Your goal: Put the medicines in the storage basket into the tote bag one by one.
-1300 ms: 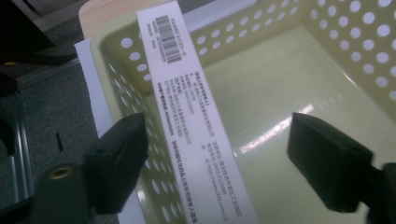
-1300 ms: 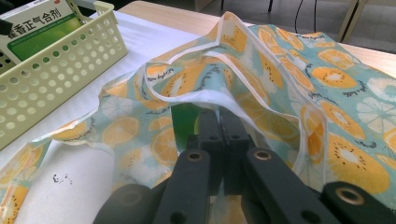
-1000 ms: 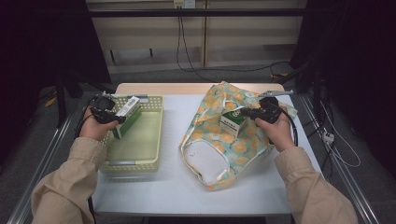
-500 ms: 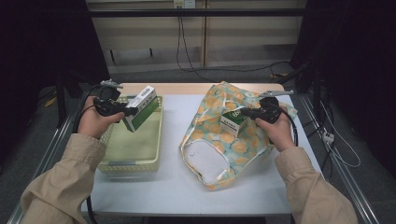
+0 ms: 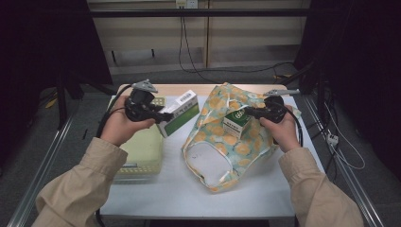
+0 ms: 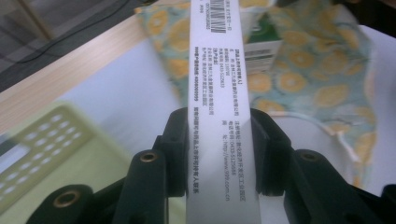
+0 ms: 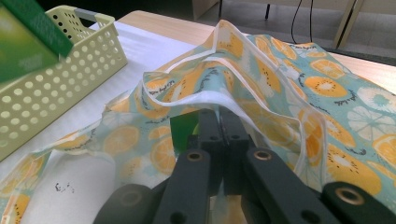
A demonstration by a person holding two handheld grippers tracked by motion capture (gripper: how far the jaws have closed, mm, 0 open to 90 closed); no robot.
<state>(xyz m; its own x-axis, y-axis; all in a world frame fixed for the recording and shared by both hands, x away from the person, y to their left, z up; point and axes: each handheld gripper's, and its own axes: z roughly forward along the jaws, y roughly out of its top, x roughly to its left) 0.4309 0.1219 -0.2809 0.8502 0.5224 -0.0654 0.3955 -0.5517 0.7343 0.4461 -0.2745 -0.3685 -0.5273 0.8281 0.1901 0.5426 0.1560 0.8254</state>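
Lifted out of the yellow-green basket [image 5: 142, 151] since a second ago and carried toward the fruit-print bag [image 5: 236, 137]: green-and-white box [image 5: 178, 112], now above the gap between basket and bag. Clamped between the pads of the left gripper [image 5: 163, 116], jaws pressing both long sides. Right gripper [image 5: 249, 112] unmoved, closed tight on the bag's rim, beside a small green box [image 5: 235, 124].

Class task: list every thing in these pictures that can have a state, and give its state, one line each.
left gripper: shut on the green box
green box: held in the air, tilted
right gripper: shut on the fruit-print bag
fruit-print bag: rim lifted, mouth open
small box: upright on the bag
basket: on the table
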